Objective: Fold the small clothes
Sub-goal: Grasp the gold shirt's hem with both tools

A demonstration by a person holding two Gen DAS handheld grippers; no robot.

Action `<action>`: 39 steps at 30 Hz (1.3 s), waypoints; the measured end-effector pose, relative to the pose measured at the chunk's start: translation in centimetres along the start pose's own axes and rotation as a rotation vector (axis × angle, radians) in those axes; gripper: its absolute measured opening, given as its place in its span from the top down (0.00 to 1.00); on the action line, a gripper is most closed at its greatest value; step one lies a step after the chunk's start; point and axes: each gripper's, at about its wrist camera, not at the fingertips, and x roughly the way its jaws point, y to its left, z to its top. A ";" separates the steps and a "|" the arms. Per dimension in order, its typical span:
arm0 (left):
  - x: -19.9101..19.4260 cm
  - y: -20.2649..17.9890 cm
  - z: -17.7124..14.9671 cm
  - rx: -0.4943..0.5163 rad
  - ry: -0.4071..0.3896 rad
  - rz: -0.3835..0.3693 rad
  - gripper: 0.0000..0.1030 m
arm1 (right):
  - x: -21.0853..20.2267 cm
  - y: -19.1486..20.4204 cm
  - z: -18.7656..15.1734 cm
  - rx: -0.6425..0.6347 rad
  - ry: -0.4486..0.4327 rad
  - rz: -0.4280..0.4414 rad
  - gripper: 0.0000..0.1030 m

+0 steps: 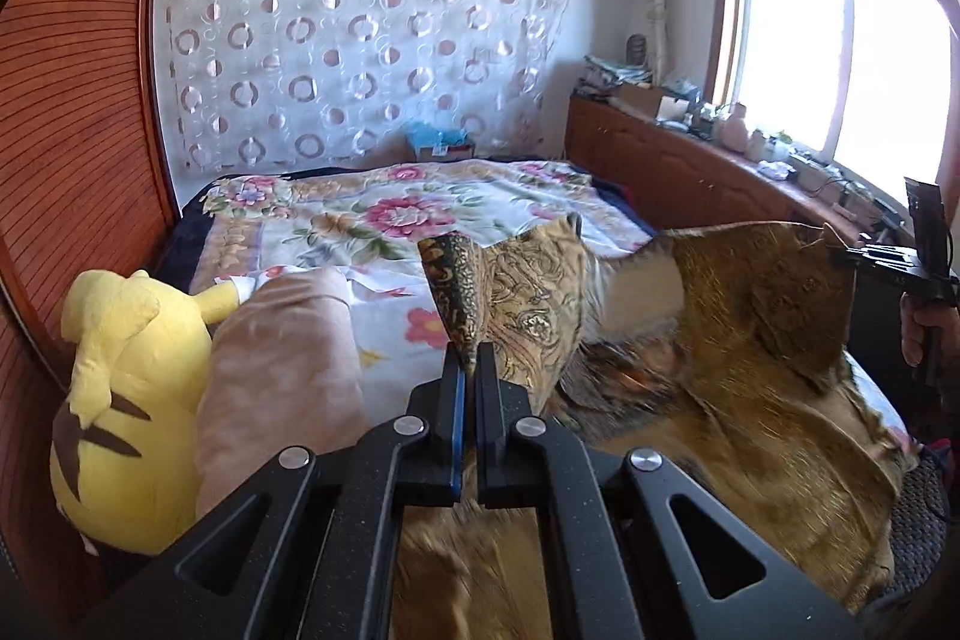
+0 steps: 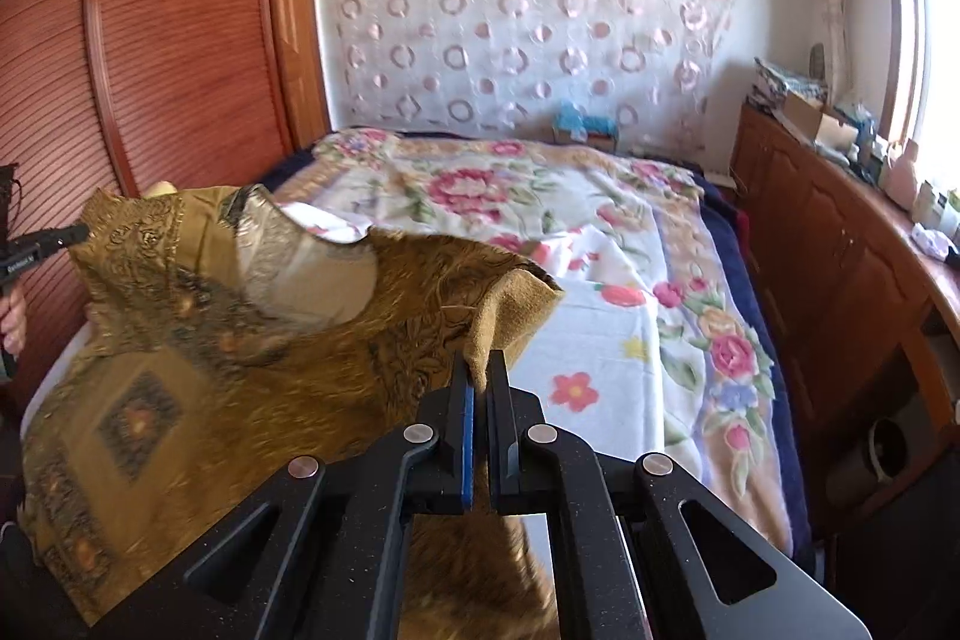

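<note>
A golden-brown patterned garment (image 1: pixel 750 340) with a scooped neckline is held up by both shoulders over the near part of the bed. My left gripper (image 1: pixel 470 361) is shut on one shoulder corner of it. My right gripper (image 2: pixel 481 370) is shut on the other shoulder corner of the garment (image 2: pixel 288 340). Each gripper also shows in the other's view, the right one (image 1: pixel 840 259) at the far right and the left one (image 2: pixel 81 232) at the far left. The lower part of the garment drapes down onto the bed.
The bed carries a floral sheet (image 2: pixel 600 250). A yellow plush toy (image 1: pixel 132 388) and a pinkish pillow (image 1: pixel 282 370) lie at the left. A wooden wardrobe (image 2: pixel 150 40) stands left, a wooden cabinet (image 2: pixel 840 250) with clutter stands right under the window.
</note>
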 end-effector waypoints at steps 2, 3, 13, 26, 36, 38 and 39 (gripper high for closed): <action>-1.7 -0.3 -1.1 -0.005 -0.019 -0.002 0.97 | -1.8 0.6 -1.2 -0.006 -0.016 0.004 0.97; -2.5 -0.3 -1.7 -0.008 -0.028 0.001 0.97 | -2.8 0.8 -1.9 -0.005 -0.025 0.007 0.98; -8.7 -0.1 -9.7 -0.060 -0.005 0.036 0.97 | -9.5 0.4 -10.9 0.066 -0.021 0.021 0.98; -13.1 2.0 -13.7 -0.124 0.018 0.098 0.96 | -14.6 -0.7 -18.8 0.108 0.117 -0.003 0.97; -14.0 2.9 -11.3 -0.078 -0.024 0.107 0.64 | -16.2 0.6 -14.4 0.045 0.106 -0.057 0.91; -12.8 3.2 -10.5 -0.080 -0.013 0.094 0.64 | -16.4 0.5 -13.8 0.041 0.095 -0.061 0.90; -12.3 3.3 -10.4 -0.084 -0.006 0.089 0.63 | -16.6 0.7 -13.8 0.034 0.093 -0.062 0.85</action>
